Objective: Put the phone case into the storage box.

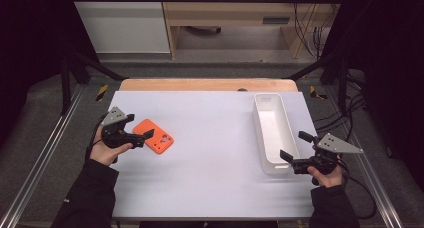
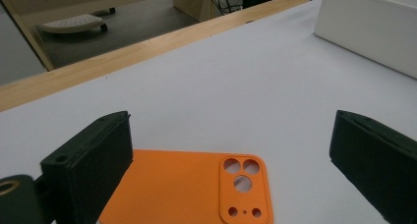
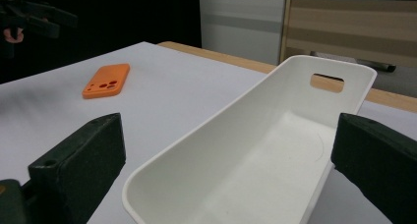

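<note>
An orange phone case [image 1: 154, 136] lies flat on the left part of the white table, camera holes toward the right. My left gripper [image 1: 140, 125] is open, one jaw on each side of the case's near-left end and just above it. In the left gripper view the case [image 2: 196, 189] lies low between the spread jaws. A long white bin [image 1: 258, 133] stands empty at the right. My right gripper [image 1: 292, 144] is open at the bin's near end. In the right gripper view its jaws straddle the bin's wall [image 3: 236, 121], with the case [image 3: 106, 80] far off to the left.
The white table top [image 1: 210, 158] has a wooden strip [image 1: 207, 84] along its far edge. Metal frame rails [image 1: 45, 153] run down both sides. The bin has a handle slot [image 3: 326, 82] in its far end wall.
</note>
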Demonstrator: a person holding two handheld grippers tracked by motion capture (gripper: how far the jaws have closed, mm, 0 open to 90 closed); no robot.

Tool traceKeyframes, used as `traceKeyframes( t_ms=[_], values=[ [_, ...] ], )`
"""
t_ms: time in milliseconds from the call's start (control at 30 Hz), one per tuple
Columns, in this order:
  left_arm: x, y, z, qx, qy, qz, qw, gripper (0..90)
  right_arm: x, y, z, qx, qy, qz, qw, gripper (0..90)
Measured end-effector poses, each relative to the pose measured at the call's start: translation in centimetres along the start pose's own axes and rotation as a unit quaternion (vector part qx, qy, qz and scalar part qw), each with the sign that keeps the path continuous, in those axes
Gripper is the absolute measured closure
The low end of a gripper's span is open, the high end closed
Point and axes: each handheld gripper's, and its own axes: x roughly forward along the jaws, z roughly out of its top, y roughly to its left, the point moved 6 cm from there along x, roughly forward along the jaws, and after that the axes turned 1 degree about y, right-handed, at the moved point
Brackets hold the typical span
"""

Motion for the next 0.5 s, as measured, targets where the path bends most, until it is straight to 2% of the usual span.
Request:
traceKeyframes(
  t_ms=[500],
  values=[
    [2.3,1.7,-0.1,0.002,0.041,0.025,0.9988,12.5,0.1,0.0,-0.1,-0.003,0.002,0.0,1.0,0.4]
  ],
)
